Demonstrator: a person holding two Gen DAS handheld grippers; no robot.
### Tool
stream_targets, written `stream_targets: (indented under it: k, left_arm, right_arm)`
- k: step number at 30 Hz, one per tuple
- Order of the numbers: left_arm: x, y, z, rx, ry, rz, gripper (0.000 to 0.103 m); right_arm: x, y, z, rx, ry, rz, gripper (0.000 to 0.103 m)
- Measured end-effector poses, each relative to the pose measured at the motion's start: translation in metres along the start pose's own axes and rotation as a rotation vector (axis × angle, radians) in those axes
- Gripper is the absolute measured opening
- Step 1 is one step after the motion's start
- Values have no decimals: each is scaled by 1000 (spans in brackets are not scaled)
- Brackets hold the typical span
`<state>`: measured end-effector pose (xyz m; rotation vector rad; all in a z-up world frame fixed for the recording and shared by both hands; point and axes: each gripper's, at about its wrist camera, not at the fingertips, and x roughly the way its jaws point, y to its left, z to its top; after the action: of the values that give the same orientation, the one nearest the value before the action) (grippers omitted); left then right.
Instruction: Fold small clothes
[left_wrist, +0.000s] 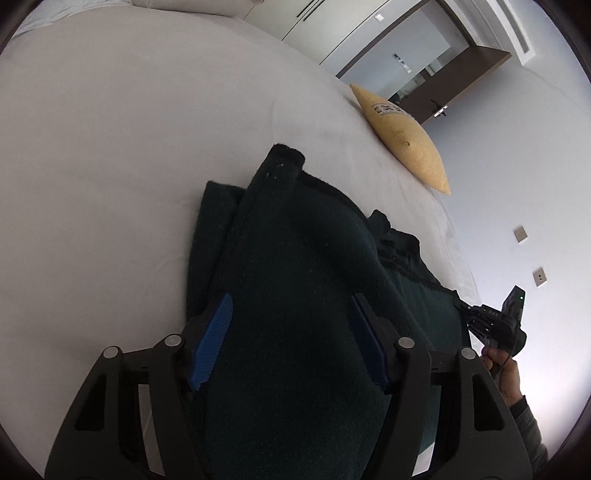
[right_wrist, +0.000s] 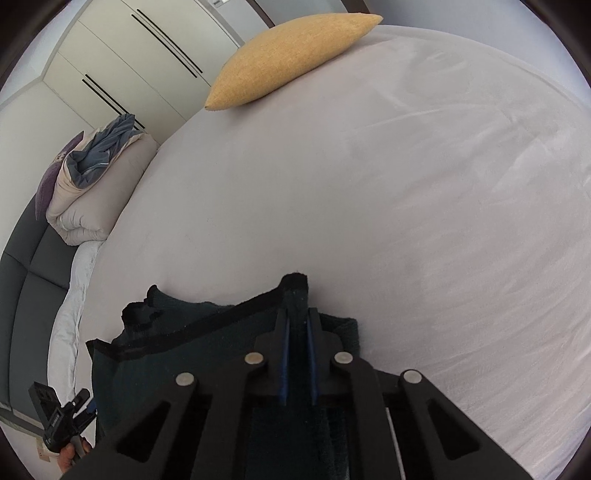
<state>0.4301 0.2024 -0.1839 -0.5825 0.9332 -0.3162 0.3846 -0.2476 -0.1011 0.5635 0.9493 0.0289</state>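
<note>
Dark green fleece garment (left_wrist: 295, 295) hangs lifted over the pale grey bed (left_wrist: 92, 166), your right gripper (right_wrist: 297, 354) pinching its black-trimmed edge to carry the fold, your left gripper (left_wrist: 291, 339) spread wide around the cloth.

Little can be read. In the left wrist view, the right tool (left_wrist: 466, 309) carries small pale letters on its black body that look like "DAS", too small to be sure. The yellow cushion (left_wrist: 404, 138) bears a printed patch with a dark and white pattern; no letters can be made out in it. In the right wrist view, the left tool (right_wrist: 85, 401) has a white marking running along the side of its black body, too blurred and small to read. No other texts, numbers or signs can be read
</note>
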Motion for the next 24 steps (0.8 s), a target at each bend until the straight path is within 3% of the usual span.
stream_targets:
  k: [10, 13, 15, 19, 24]
  left_arm:
    - [-46, 15, -49, 15, -54, -28, 61]
    - [-69, 14, -55, 16, -78, -29, 66]
    - [-85, 21, -57, 1, -83, -57, 69]
    - [-105, 39, -63, -47, -44, -155, 69]
    - [-109, 33, -73, 18, 46, -160, 69]
  right_arm:
    - [0, -11, 0, 60, -45, 6, 7]
    - [-18, -5, -7, 57, -49, 49, 26]
    - [-37, 0, -17, 32, -82, 70, 48]
    - [-65, 5, -40, 1, -64, 113, 50]
    - [-86, 1, -74, -26, -34, 122, 50]
